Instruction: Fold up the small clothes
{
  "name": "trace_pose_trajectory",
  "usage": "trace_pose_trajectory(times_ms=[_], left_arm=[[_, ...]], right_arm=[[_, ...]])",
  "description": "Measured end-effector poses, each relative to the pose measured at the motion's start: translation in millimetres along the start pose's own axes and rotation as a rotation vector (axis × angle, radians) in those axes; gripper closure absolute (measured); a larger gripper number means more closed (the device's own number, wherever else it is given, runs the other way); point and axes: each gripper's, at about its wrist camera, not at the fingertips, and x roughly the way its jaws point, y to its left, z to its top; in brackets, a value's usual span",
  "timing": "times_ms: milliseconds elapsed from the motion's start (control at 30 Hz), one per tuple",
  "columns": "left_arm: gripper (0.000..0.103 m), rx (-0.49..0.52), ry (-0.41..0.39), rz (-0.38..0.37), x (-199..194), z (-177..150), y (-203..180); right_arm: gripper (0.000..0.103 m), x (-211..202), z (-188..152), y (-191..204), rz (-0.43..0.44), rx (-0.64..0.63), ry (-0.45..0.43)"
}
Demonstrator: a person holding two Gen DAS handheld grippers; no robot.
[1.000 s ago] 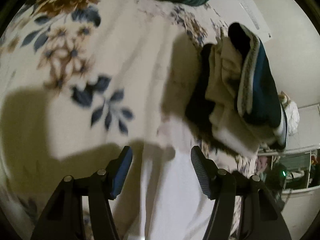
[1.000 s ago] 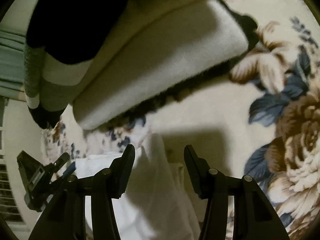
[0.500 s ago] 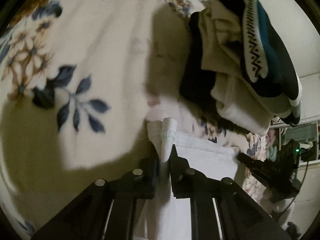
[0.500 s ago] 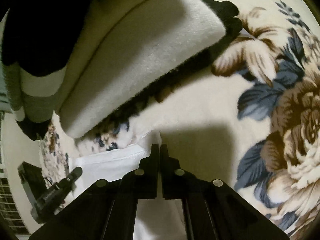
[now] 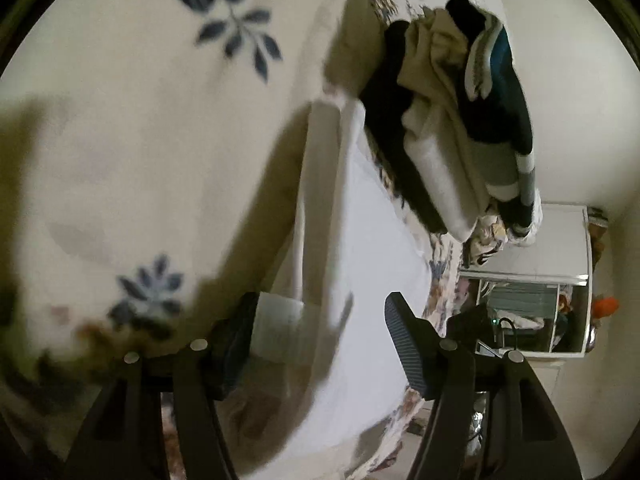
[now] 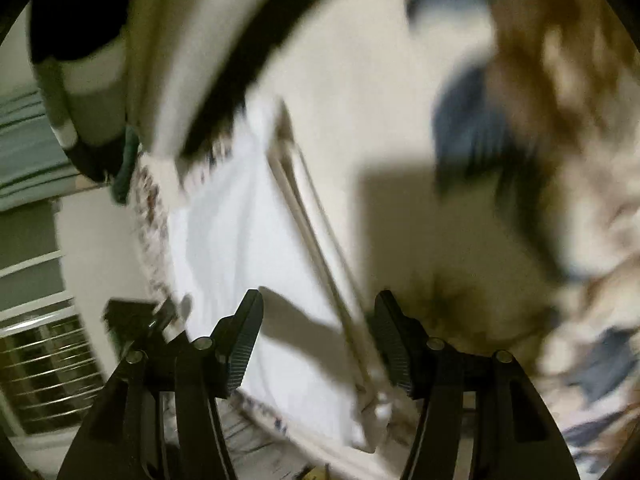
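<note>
A white garment (image 5: pixel 360 248) lies on the floral blanket (image 5: pixel 140 140), with a folded hem edge running up its left side. My left gripper (image 5: pixel 320 332) is open just above its near end; cloth lies against the left finger. In the right wrist view the same white garment (image 6: pixel 240 240) lies flat with its hem band (image 6: pixel 320 264) running between the fingers. My right gripper (image 6: pixel 318 340) is open over it and holds nothing. The right view is motion-blurred.
A stack of folded clothes (image 5: pixel 460 128), beige, black and teal, sits just beyond the garment; it also shows in the right wrist view (image 6: pixel 160 40). The bed edge, a white shelf unit (image 5: pixel 528 280) and a wall lie to the right.
Both grippers were shut on the garment's edge half a second ago and are now open. The garment has been drawn over and laid flat; both grippers have pulled back.
</note>
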Motion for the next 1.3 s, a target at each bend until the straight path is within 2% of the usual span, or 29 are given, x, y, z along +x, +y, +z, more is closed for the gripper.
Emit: trace_pose_trajectory(times_ms=[200,267,300,333,400,467,600,767,933,1033,1133,1233,1300], left_arm=[[0.042,0.042,-0.004,0.026,22.2,7.4,-9.3],[0.044,0.069,-0.027,0.033,21.1,5.2,-14.3],[0.059,0.087,-0.042,0.048,18.6,4.1,-17.9],[0.081,0.102,-0.053,0.067,17.2,3.0,-21.6],[0.088,0.124,-0.090,0.065,9.3,-0.9,-29.3],[0.091,0.144,-0.110,0.074,2.9,-3.2,-34.3],[0.093,0.172,-0.132,0.090,-17.3,-10.2,-55.3],[0.093,0.209,-0.147,0.085,-55.8,-15.0,-103.3],[0.093,0.261,-0.167,0.068,-97.0,-5.7,-163.0],[0.093,0.298,-0.184,0.061,-110.5,6.8,-203.2],[0.093,0.331,-0.203,0.053,-116.8,26.5,-243.3],[0.093,0.370,-0.222,0.063,-106.2,57.7,-280.5],[0.093,0.389,-0.225,0.077,-94.5,79.6,-298.6]], right_arm=[[0.041,24.3,3.0,-5.6,0.124,0.028,0.018],[0.041,31.4,3.6,-1.5,0.124,0.018,0.025],[0.044,33.7,2.9,2.6,0.111,0.008,0.019],[0.048,38.0,1.7,6.2,0.103,-0.004,0.018],[0.089,42.3,-1.1,17.6,0.075,-0.035,0.014],[0.092,50.2,-5.1,31.3,0.051,-0.048,-0.011],[0.093,31.7,-18.8,53.3,0.024,-0.071,-0.061],[0.093,-13.9,-38.8,88.8,0.026,-0.119,-0.100],[0.093,-82.5,-61.1,143.6,0.039,-0.170,-0.165],[0.093,-125.1,-64.7,189.8,0.043,-0.211,-0.223],[0.093,-174.0,-52.8,223.6,0.045,-0.242,-0.283],[0.093,-206.2,-26.5,257.4,0.036,-0.256,-0.331],[0.093,-221.4,3.0,274.2,0.021,-0.265,-0.355]])
